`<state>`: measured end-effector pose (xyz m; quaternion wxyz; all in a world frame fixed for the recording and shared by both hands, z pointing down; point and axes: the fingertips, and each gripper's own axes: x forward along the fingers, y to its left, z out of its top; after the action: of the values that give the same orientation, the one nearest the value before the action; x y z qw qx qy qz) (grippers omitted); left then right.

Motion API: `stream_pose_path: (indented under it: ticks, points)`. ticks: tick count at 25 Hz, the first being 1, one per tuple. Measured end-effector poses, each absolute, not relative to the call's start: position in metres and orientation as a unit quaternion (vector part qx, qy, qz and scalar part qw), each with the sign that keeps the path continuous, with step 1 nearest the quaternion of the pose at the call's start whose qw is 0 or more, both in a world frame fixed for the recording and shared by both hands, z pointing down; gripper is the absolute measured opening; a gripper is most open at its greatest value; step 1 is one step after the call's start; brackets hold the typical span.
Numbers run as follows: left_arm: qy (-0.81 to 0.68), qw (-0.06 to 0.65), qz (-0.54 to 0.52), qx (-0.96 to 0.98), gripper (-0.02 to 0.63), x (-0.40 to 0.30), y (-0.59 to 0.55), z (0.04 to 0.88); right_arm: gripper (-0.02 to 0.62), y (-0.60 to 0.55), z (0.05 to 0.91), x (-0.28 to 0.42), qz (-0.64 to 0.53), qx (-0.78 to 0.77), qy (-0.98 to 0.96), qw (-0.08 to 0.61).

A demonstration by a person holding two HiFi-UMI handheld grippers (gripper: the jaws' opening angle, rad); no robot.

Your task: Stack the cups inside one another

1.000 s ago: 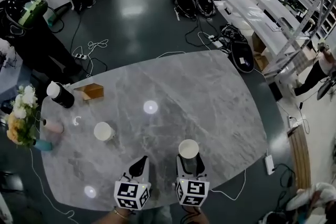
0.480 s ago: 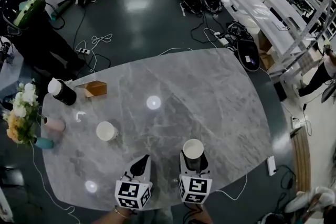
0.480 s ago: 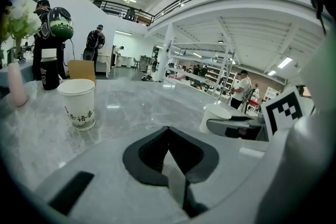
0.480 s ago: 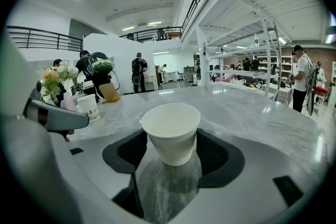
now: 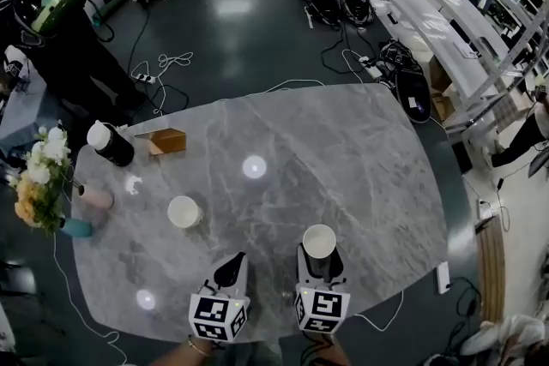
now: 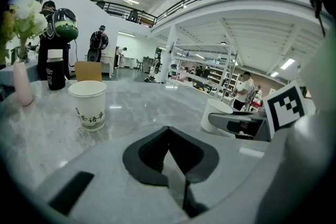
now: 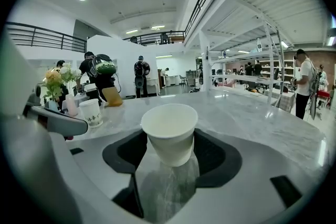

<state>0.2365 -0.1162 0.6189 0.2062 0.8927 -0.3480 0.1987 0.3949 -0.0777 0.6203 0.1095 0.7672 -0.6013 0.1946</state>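
left hand-held gripper [image 5: 228, 263]: closest to me, at the near edge of the worktop. Jaws are pressed together tip to tip with nothing in them.
right hand-held gripper [image 5: 319, 258]: just beside the left one. It's clamped on a plain white paper cup, one black pad on each side of the cup wall.
held cup [image 7: 169, 131]: upright, mouth up, nothing visible inside. Honestly can't tell if the base sits on the stone or hangs just above it.
worktop [image 5: 360, 150]: big grey marble slab with rounded corners and a couple of ceiling-light reflections on it.
second cup [image 5: 184, 211]: the other paper cup, standing upright on the worktop ahead and to the left of the left hand-held gripper. It's well apart from the held cup and has dark printed characters on its side.
pink bottle [image 5: 94, 198]: further left, upright, near the worktop's left edge.
flowers [image 5: 39, 176]: at that same left edge, in a teal vase [image 5: 75, 227].
black tumbler [image 5: 111, 145]: white lid, far-left corner.
brown box [image 5: 165, 140]: just beside the black tumbler, on its right.
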Motion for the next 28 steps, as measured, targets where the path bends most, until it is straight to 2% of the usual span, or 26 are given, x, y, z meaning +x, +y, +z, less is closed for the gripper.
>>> stream_pose_path:
  ticks: [28]
  points:
    - [-0.478,0.201,0.110,0.848,0.006,0.081,-0.166,0.545,0.251,-0.184,0.505,0.232,0.110,0.679,-0.721,0.083]
